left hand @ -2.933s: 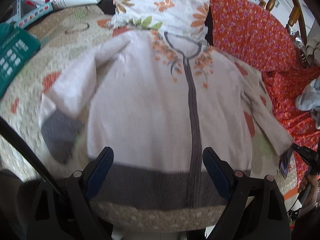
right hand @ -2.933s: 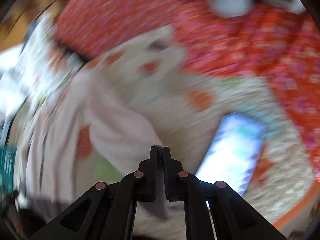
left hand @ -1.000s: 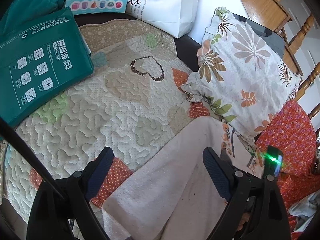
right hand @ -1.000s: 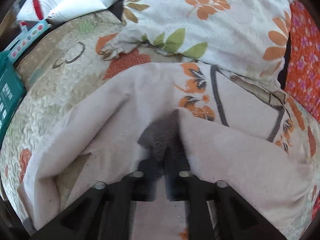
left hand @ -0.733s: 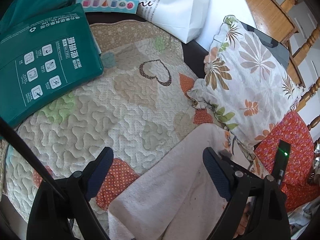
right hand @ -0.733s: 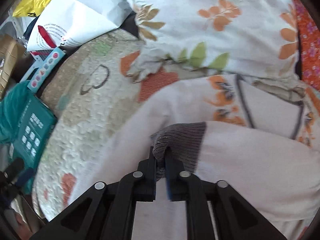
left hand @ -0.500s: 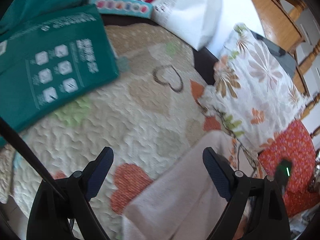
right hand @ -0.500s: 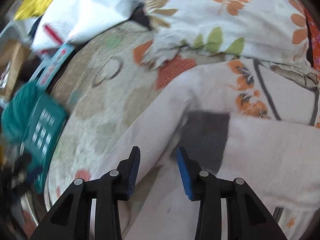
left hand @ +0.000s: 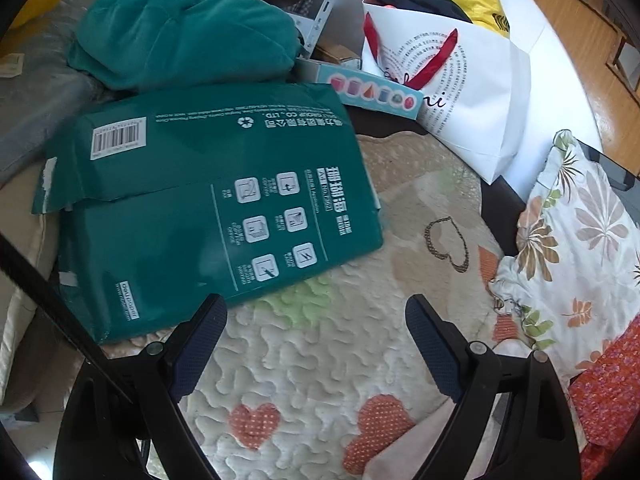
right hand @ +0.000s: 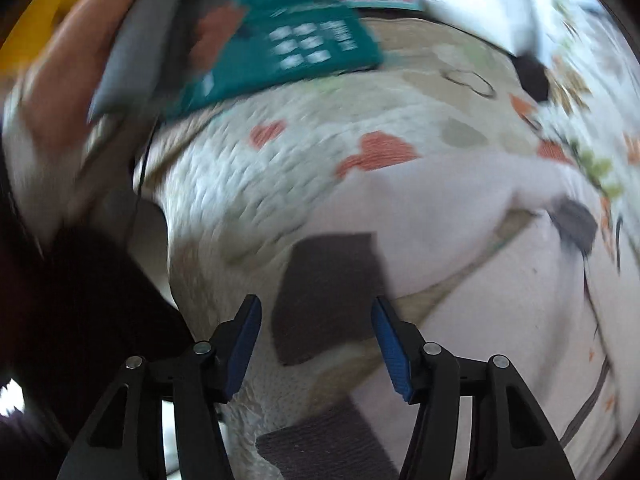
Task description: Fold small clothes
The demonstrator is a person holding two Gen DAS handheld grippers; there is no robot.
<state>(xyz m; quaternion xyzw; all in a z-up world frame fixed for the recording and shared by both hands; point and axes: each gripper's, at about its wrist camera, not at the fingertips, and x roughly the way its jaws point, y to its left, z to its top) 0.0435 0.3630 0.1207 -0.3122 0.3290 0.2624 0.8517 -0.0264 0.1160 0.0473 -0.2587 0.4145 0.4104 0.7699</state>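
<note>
Quilted bedspread (left hand: pixel 320 352) lies under us; our left gripper (left hand: pixel 316 344) gapes wide, empty; our right gripper (right hand: pixel 316 344), jaws just parted, hovers over the pale cardigan's (right hand: pixel 500 312) grey cuff (right hand: pixel 328 292), gripping nothing.

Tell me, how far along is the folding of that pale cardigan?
Early on. One sleeve already lies folded across the cardigan, its grey cuff resting on the chest. The right gripper has just been opening its jaws; nothing is pinched between them, and the other grey cuff lies flat below. The left gripper hangs open over the quilt. That second sleeve and the body look unfolded.
</note>
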